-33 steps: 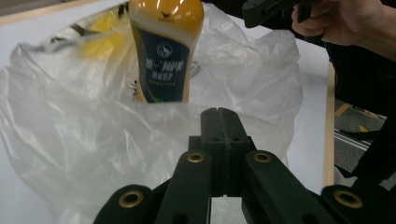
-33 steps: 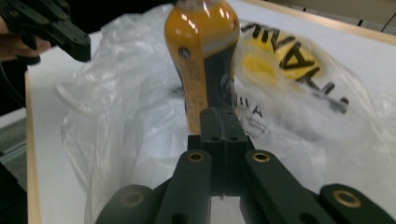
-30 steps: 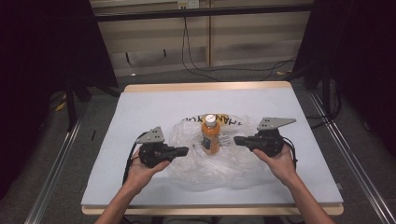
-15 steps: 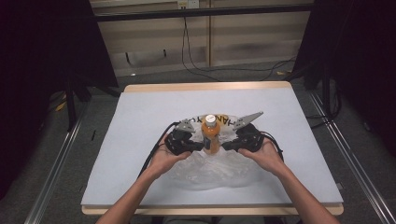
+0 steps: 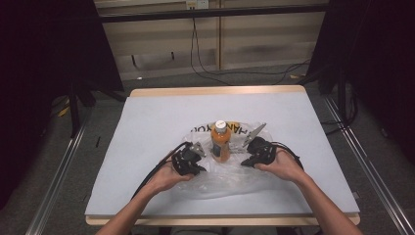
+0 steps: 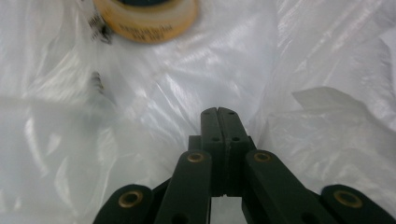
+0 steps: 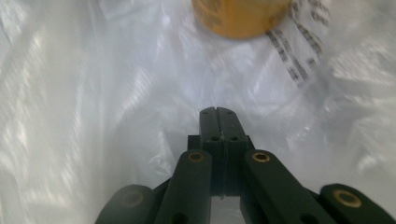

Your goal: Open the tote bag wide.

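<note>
I see an orange drink bottle (image 5: 220,142) with a white cap standing upright on a clear plastic bag (image 5: 222,176), which lies crumpled on the grey counter (image 5: 147,122) near the middle of its near half. Black and yellow lettering on the bag behind the bottle is partly hidden by the bottle, so I cannot read it.

Left hand-held gripper (image 5: 199,169): low over the bag, just left of the bottle. In the left gripper view (image 6: 218,112) its two black jaws meet flush, nothing pinched between them that I can make out; the tips sit against or just above the film, I cannot tell which.

Right hand-held gripper (image 5: 244,164): just right of the bottle, also over the bag. In the right gripper view (image 7: 217,111) the jaws are pressed together, empty.

In both gripper views the bottle's base is cut off by the top edge and blurred. Small print on the bag is illegible.
</note>
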Demonstrator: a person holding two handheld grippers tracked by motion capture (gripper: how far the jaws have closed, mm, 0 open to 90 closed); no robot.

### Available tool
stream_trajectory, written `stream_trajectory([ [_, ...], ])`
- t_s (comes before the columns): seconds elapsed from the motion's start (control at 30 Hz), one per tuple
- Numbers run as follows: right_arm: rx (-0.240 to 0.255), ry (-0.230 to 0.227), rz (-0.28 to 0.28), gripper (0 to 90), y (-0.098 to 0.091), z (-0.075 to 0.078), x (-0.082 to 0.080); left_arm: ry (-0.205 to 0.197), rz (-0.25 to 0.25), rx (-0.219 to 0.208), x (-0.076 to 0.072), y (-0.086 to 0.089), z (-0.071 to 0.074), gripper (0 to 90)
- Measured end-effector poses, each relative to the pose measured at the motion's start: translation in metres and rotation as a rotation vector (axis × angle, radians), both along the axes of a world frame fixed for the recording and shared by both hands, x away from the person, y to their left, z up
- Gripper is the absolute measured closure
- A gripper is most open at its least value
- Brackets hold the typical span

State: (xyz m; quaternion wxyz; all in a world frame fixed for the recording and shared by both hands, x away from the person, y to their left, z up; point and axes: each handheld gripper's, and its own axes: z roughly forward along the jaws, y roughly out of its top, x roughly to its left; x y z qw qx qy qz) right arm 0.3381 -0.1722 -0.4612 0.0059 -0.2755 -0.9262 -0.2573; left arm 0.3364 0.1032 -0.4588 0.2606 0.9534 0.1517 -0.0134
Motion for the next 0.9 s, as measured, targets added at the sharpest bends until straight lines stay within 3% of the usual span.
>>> stream_trajectory([
  [0.13,-0.076,0.016,0.004,90.0,-0.015,0.004,-0.001,0.02,0.008,-0.007,-0.002,0.012,0.0,90.0],
  [0.2,-0.092,0.023,-0.016,90.0,-0.027,0.005,-0.003,0.027,0.02,-0.032,-0.001,0.018,-0.002,90.0],
  [0.3,-0.119,0.016,-0.039,90.0,-0.044,0.006,-0.005,0.025,0.03,-0.024,-0.003,0.025,-0.001,90.0],
  [0.47,-0.12,0.017,-0.057,90.0,-0.059,0.008,-0.007,0.017,0.043,-0.007,-0.004,0.032,0.001,90.0],
  [0.53,-0.121,0.009,-0.05,90.0,-0.059,0.009,-0.008,0.017,0.049,-0.041,-0.002,0.034,0.003,90.0],
  [0.63,-0.059,0.003,-0.053,90.0,-0.056,0.013,-0.004,-0.001,0.06,-0.078,0.004,0.033,0.012,90.0],
  [0.8,-0.014,-0.025,-0.031,90.0,-0.041,0.024,0.007,-0.025,0.055,-0.144,0.016,0.025,0.034,90.0],
  [0.9,0.0,-0.034,-0.011,90.0,-0.029,0.027,0.016,-0.022,0.057,-0.152,0.025,0.018,0.04,90.0],
])
